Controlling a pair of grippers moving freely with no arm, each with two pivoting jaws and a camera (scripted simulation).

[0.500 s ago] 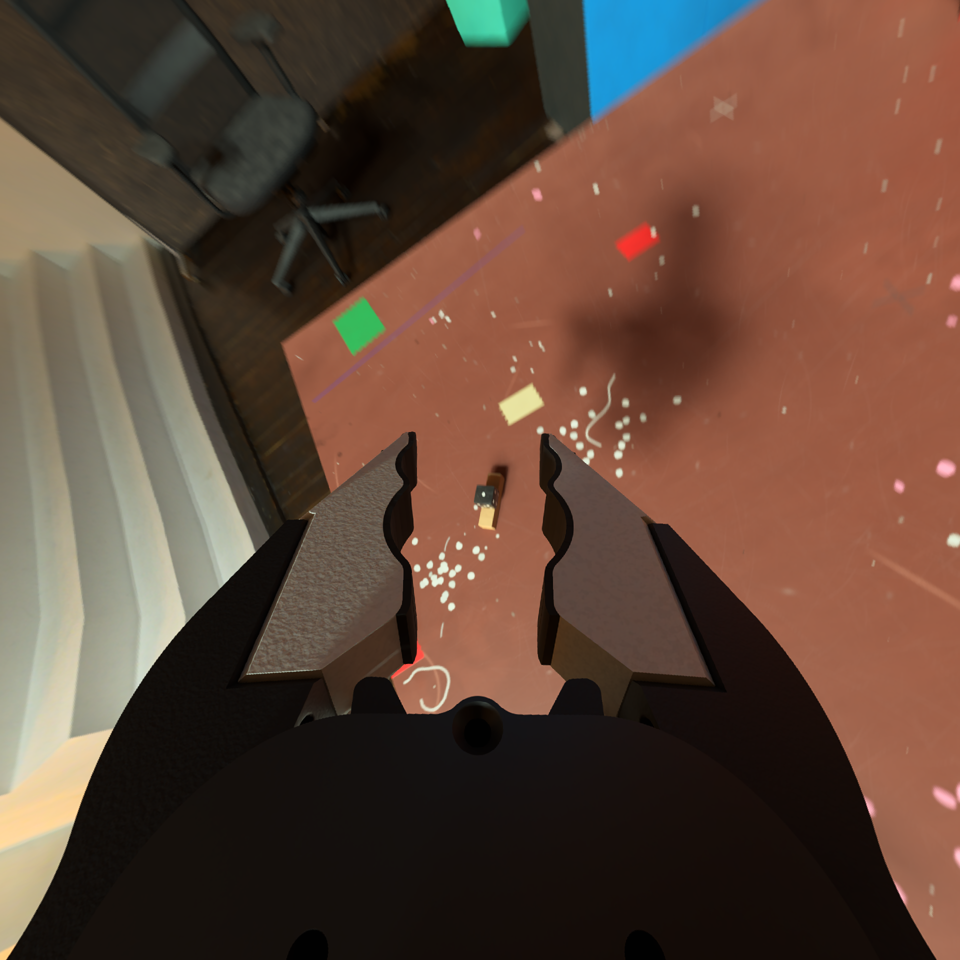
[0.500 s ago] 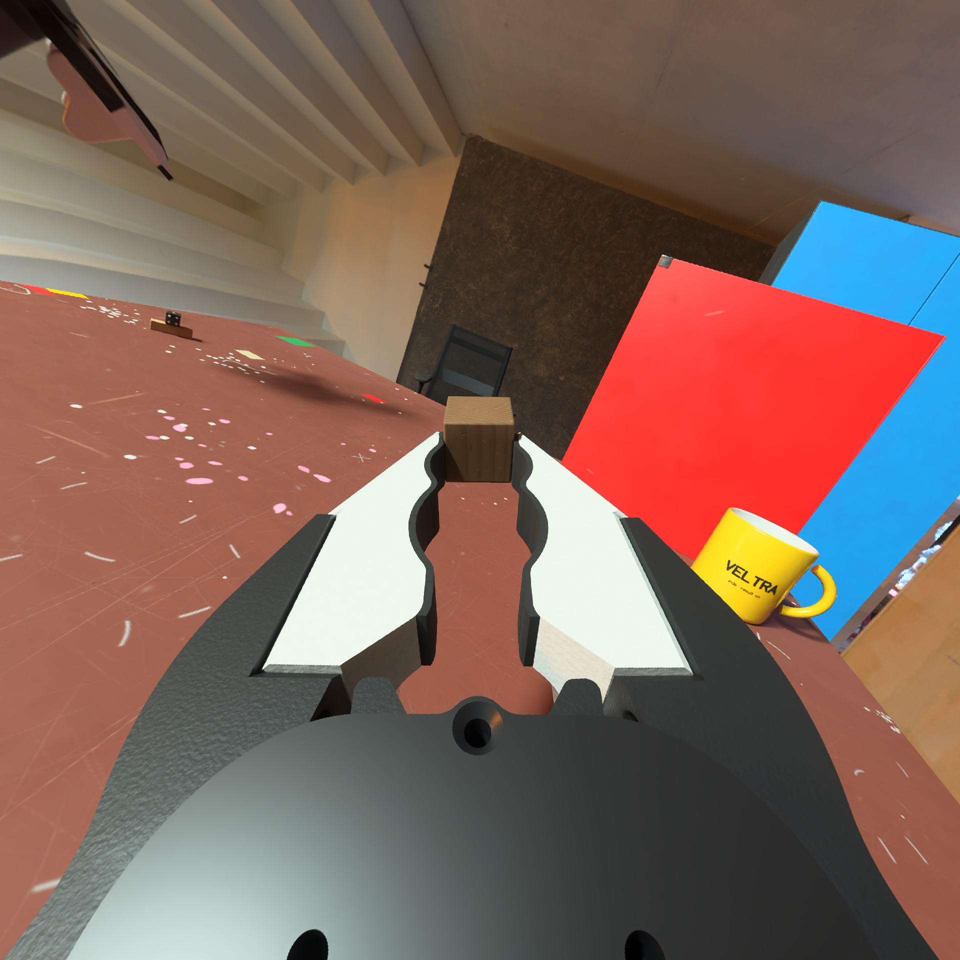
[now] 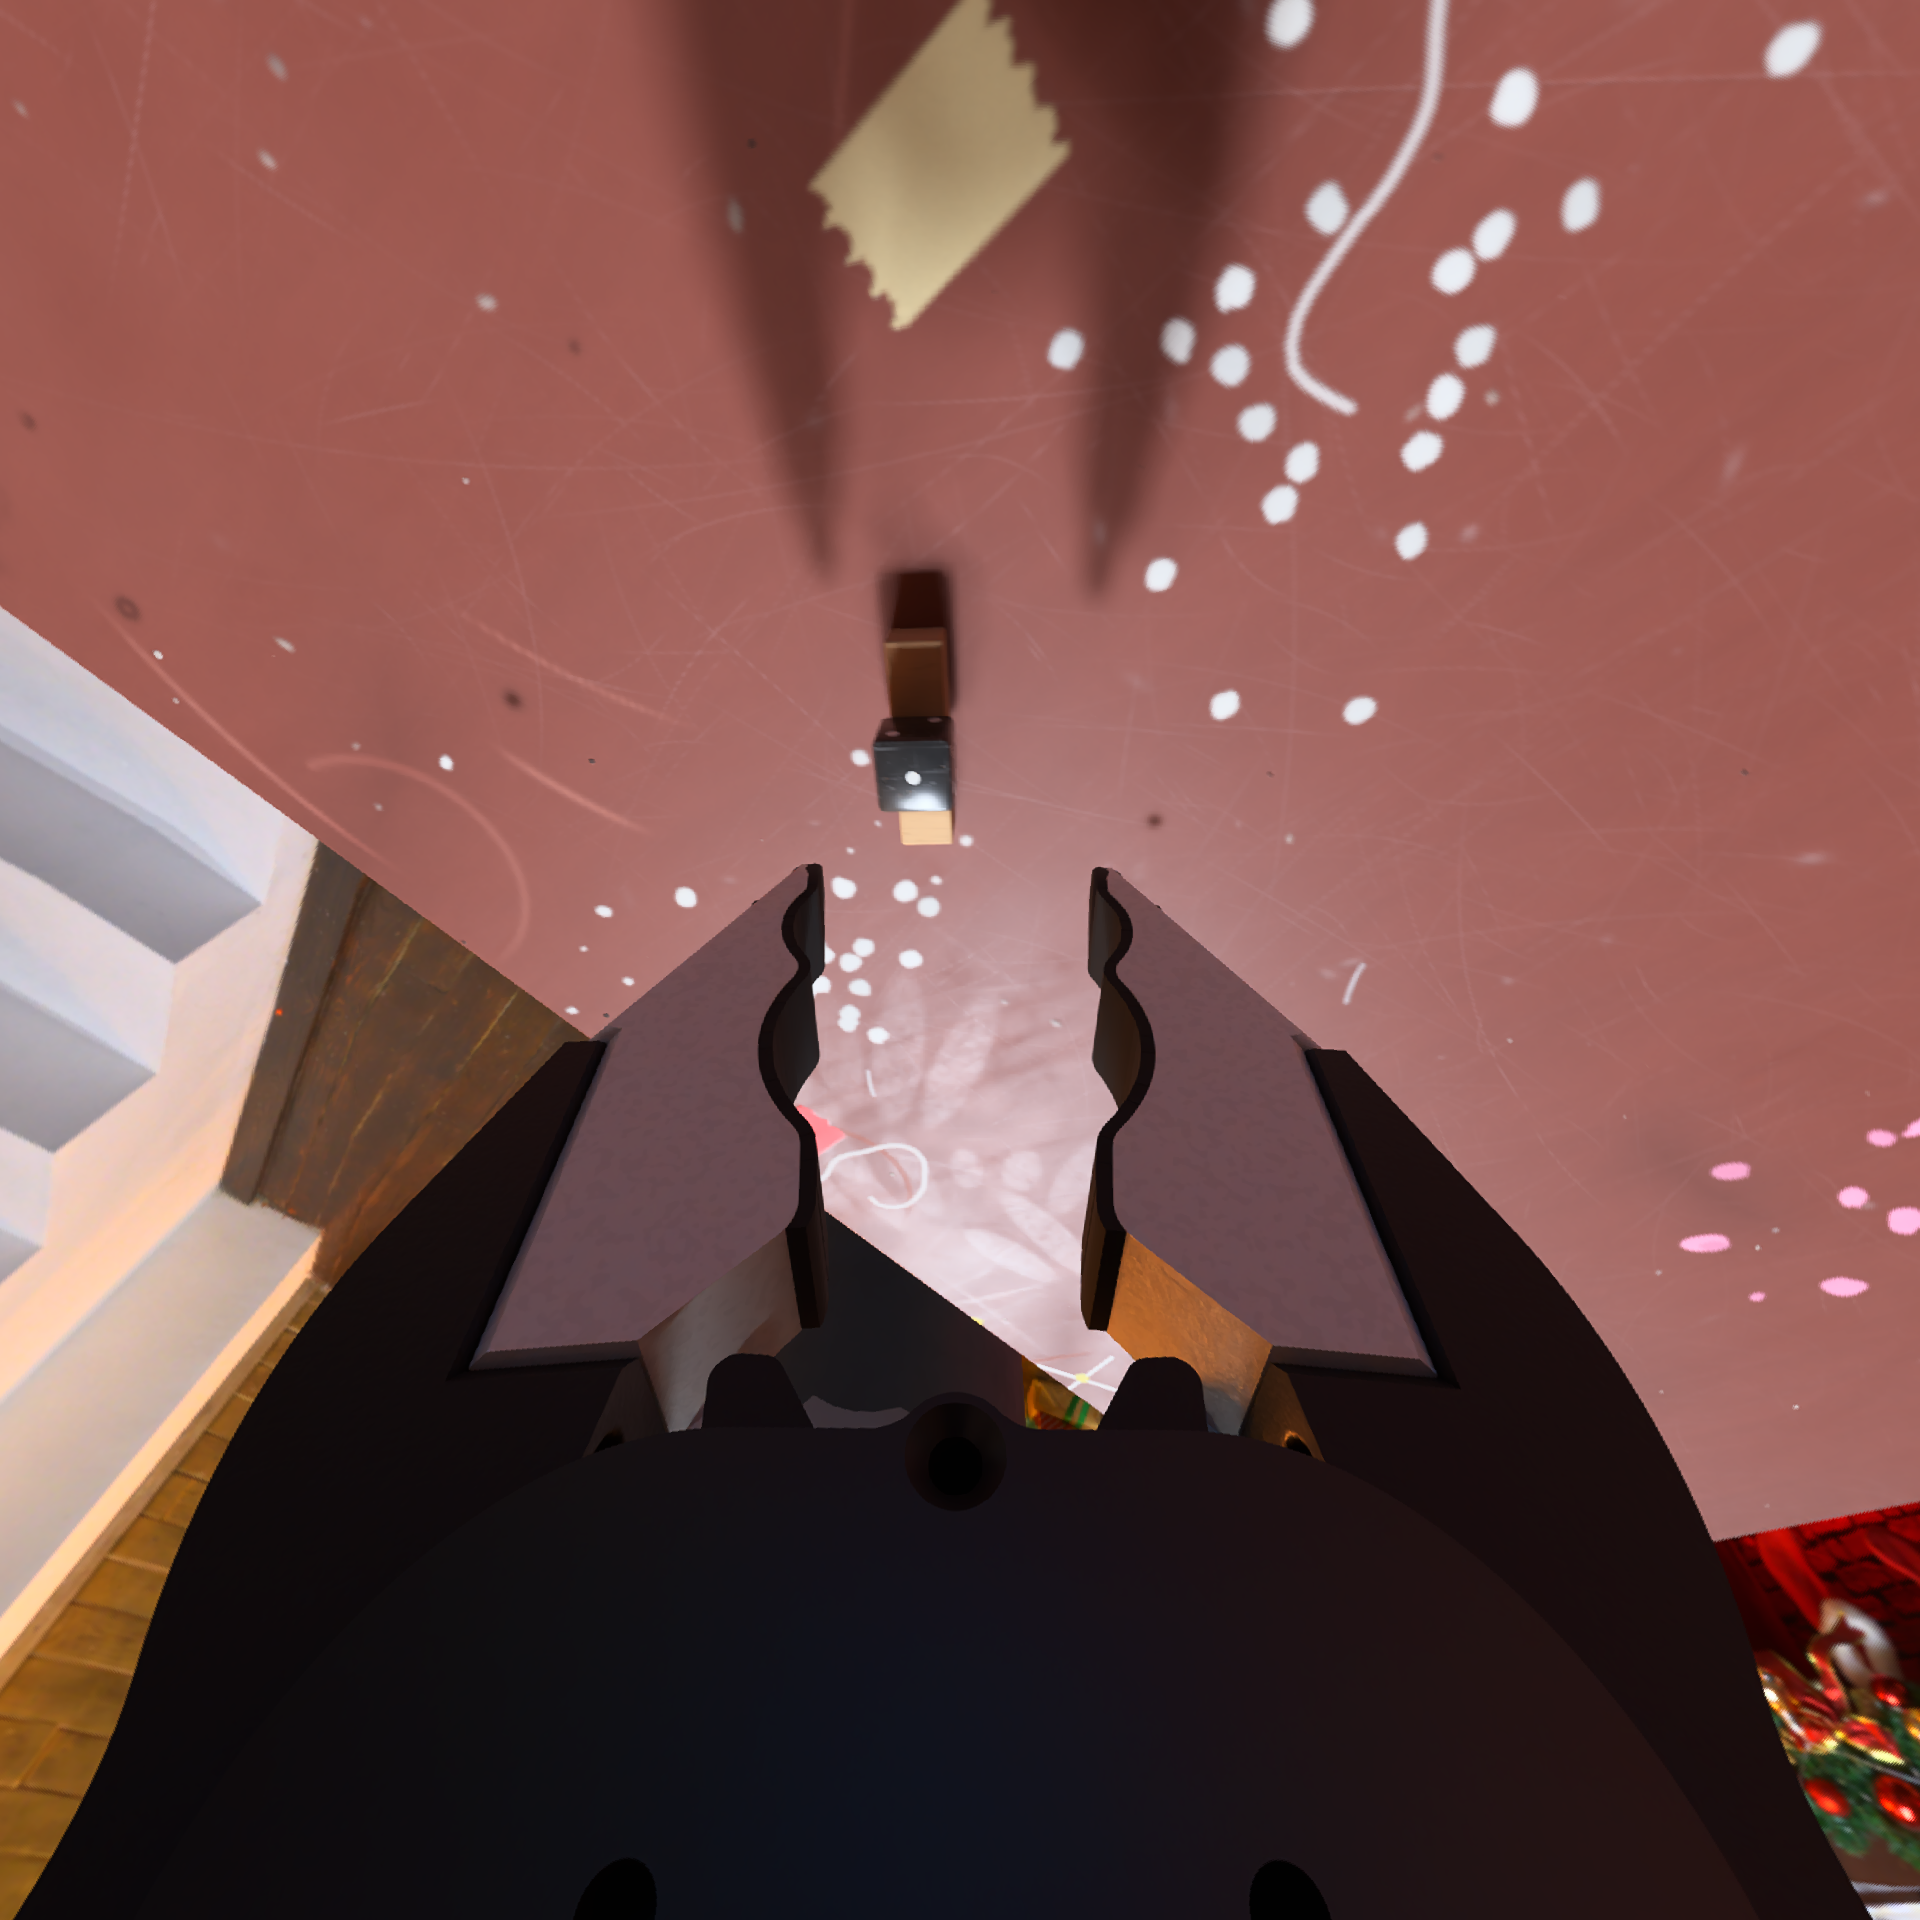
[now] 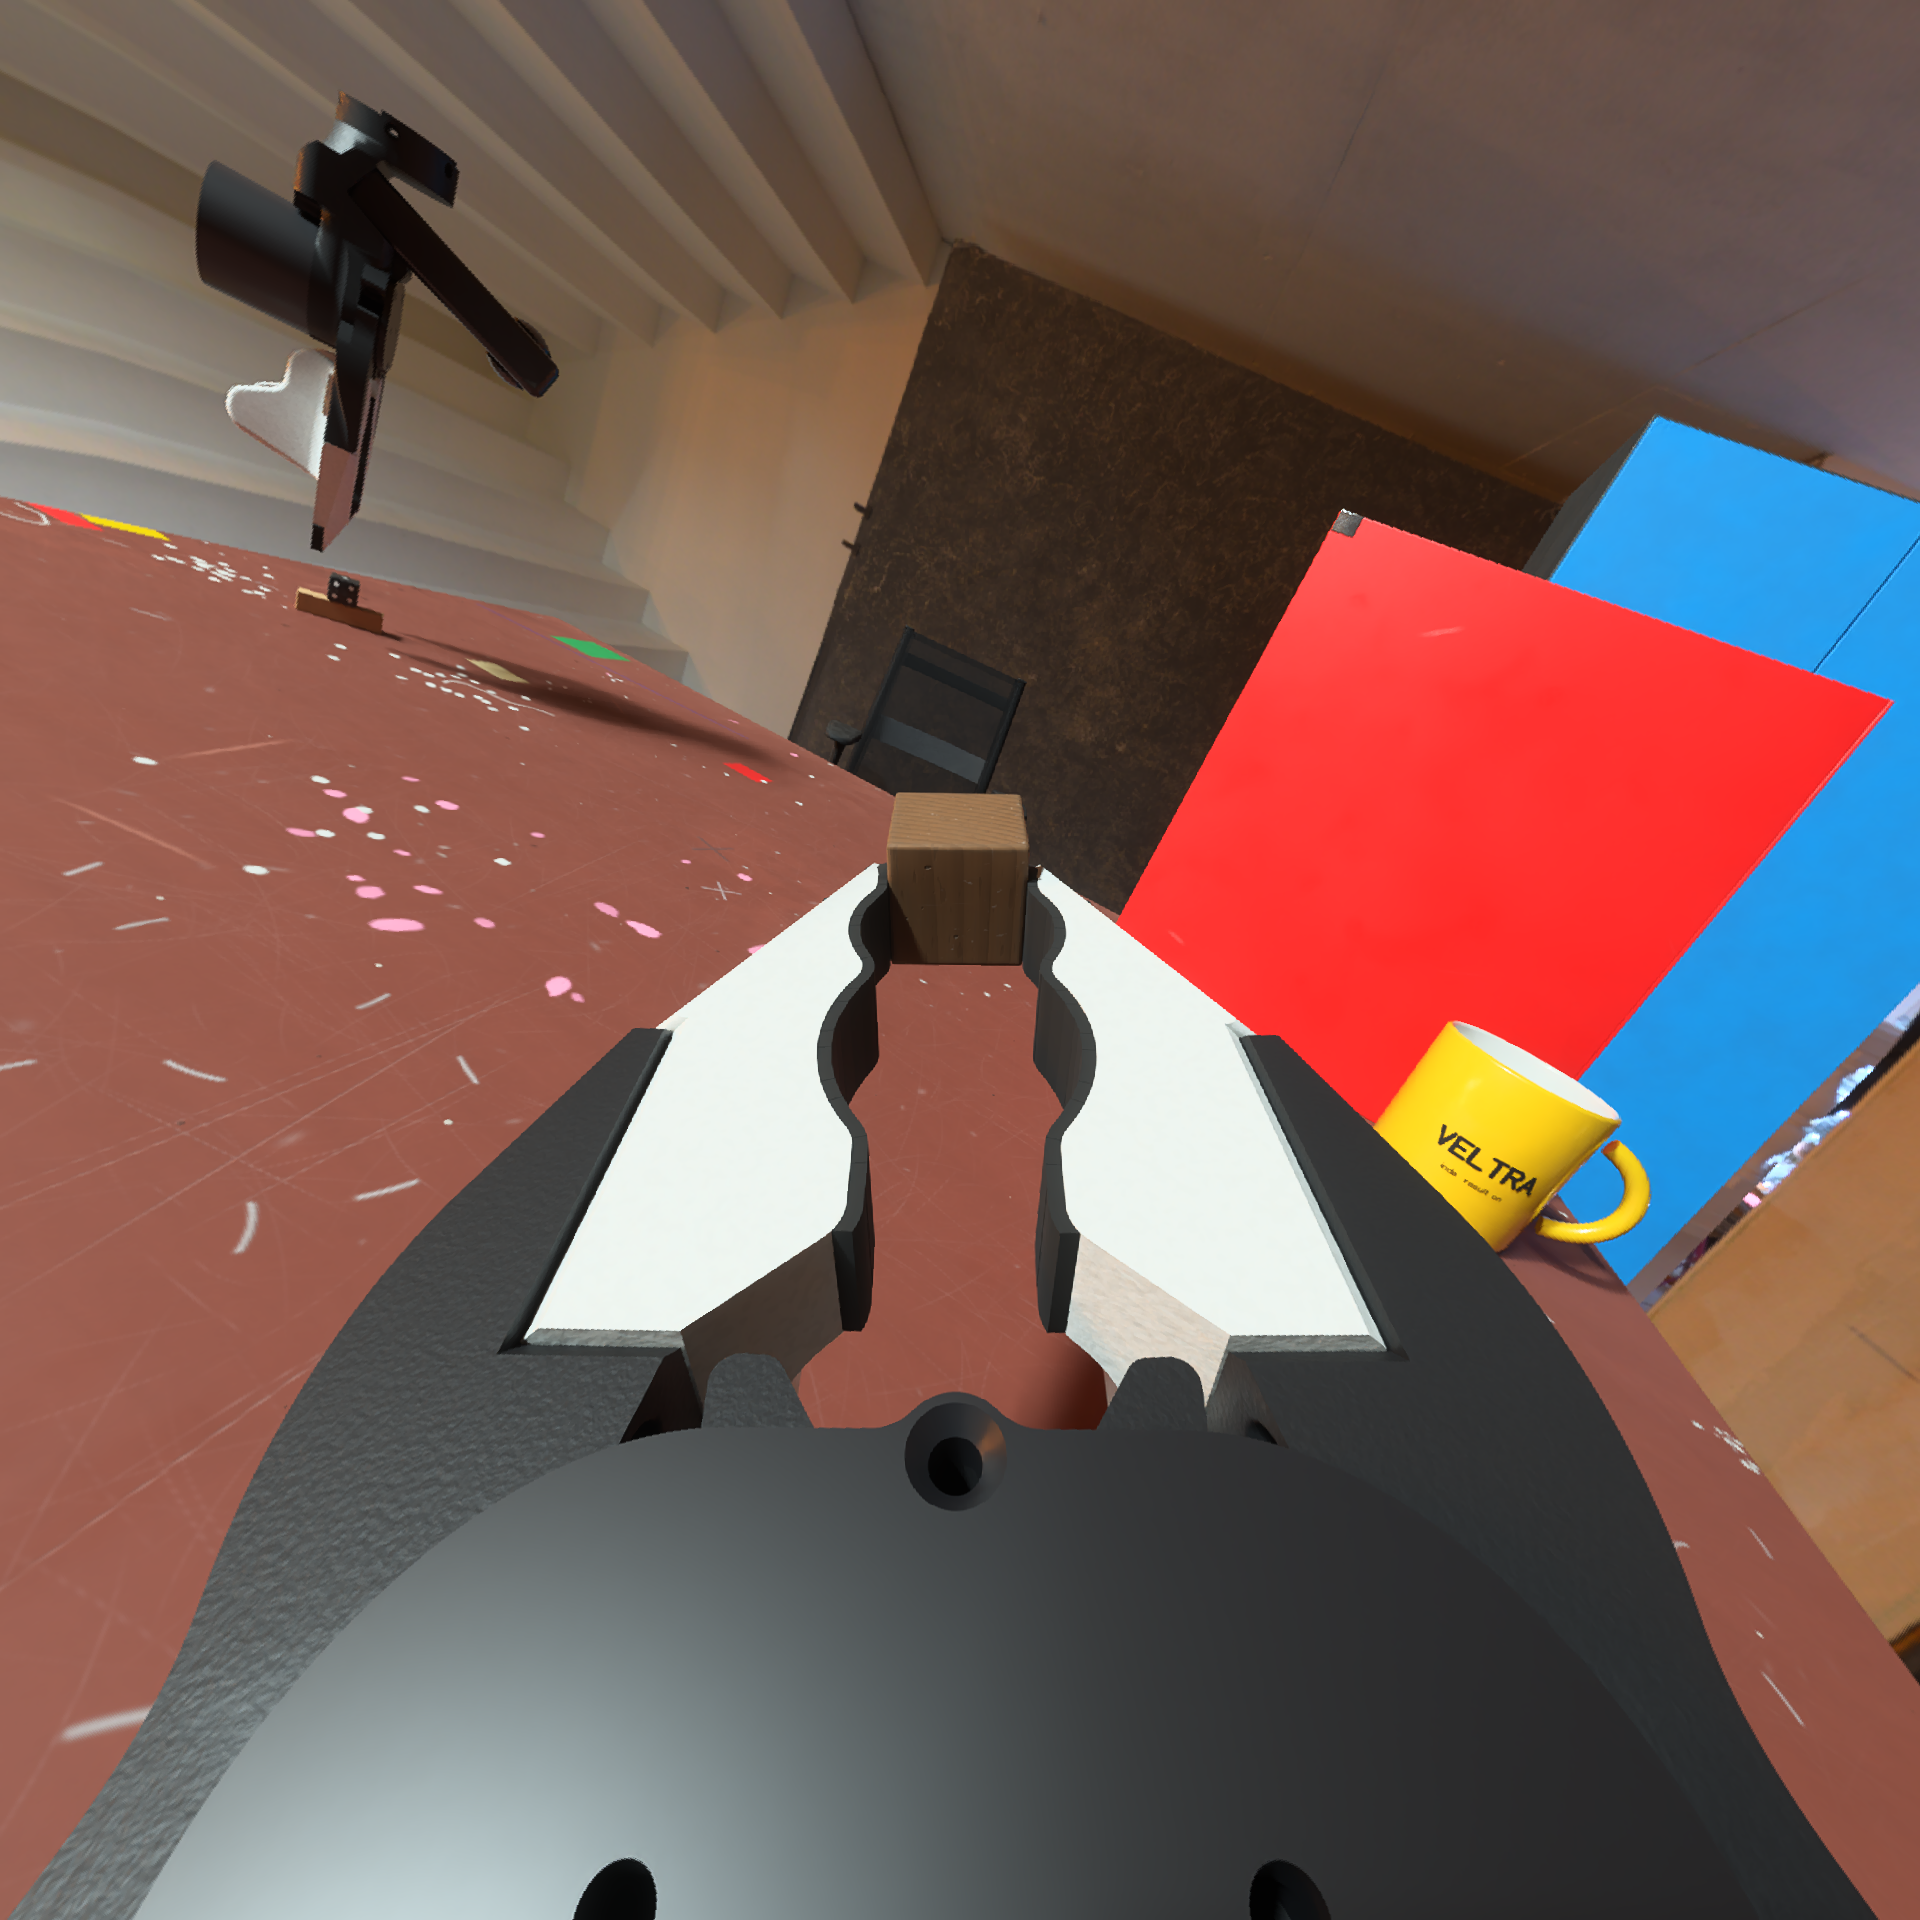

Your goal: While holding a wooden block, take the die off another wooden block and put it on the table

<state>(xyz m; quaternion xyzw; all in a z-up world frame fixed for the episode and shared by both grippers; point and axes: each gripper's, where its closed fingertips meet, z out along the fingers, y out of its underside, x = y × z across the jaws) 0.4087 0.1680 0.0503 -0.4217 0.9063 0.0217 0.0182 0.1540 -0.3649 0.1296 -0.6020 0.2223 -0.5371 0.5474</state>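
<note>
The right hand-held gripper [image 4: 958, 883] is clamped on a wooden cube [image 4: 957, 879] at its fingertips, low over the red-brown table [image 4: 312, 1039], and it should simply hold this grip firm. The left hand-held gripper [image 3: 956, 883] hangs above the table with its fingers apart and empty. Just beyond its tips the black die [image 3: 913, 765] sits on one end of a flat wooden block [image 3: 918, 665]. For a clean pick, it should probably descend straight, centre the die between the fingers, and avoid pushing the block.

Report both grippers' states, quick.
Left gripper: open, empty, above the die on its wooden block.
Right gripper: shut on the other wooden block.
</note>
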